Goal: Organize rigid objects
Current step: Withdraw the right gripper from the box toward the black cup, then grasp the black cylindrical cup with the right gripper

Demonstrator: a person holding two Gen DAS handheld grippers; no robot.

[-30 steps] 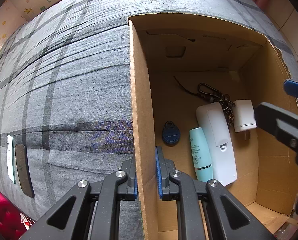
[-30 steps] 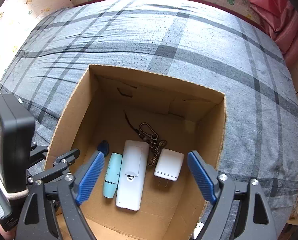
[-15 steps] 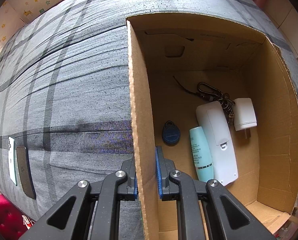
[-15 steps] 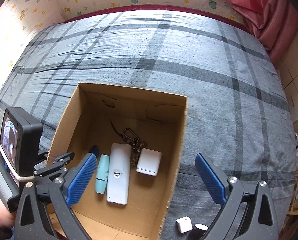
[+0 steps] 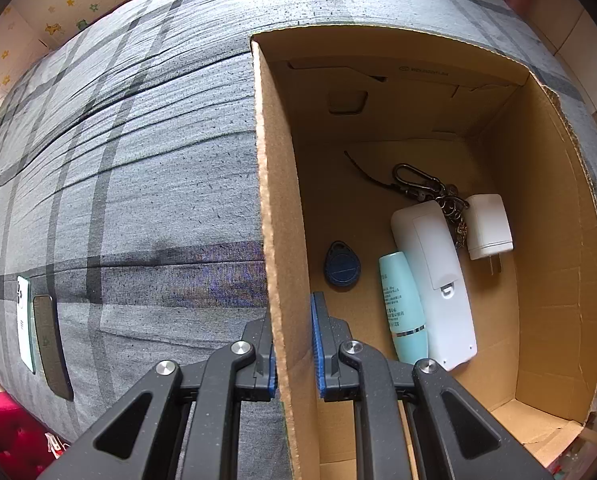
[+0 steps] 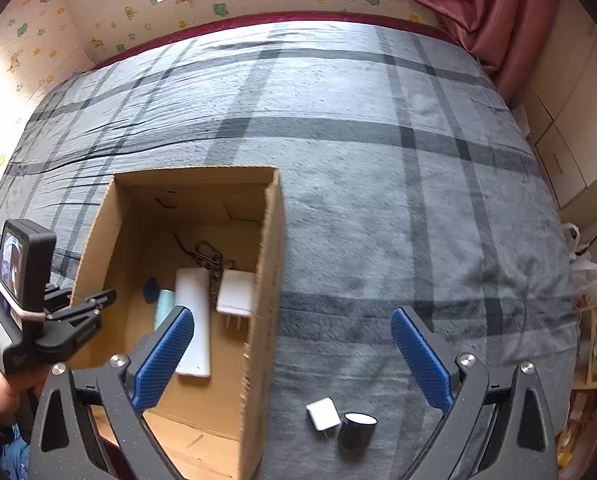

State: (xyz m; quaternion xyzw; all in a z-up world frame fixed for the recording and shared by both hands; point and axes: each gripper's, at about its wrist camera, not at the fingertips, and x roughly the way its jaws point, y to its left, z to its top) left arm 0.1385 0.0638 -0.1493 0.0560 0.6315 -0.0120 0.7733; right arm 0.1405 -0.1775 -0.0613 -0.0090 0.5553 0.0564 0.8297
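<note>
On a grey plaid bedspread (image 6: 378, 184), the left gripper (image 5: 294, 344) pinches the side wall of an open cardboard box (image 5: 538, 240) holding a white remote (image 5: 434, 280), teal tube (image 5: 400, 304), blue key fob (image 5: 341, 267), keyring (image 5: 426, 190) and white charger (image 5: 488, 226). The right gripper (image 6: 294, 364) hangs wide open and empty above the box's other wall. A small white plug (image 6: 322, 414) and black cylinder (image 6: 356, 430) lie on the bedspread just beside the box.

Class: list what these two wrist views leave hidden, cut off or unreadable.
- Teal tube label: left view, print too small.
- Teal tube's lower end: right view, hidden by the right gripper.
- Black cylinder: right view, too small to identify.
- Two flat items: left view, warped at the edge.
</note>
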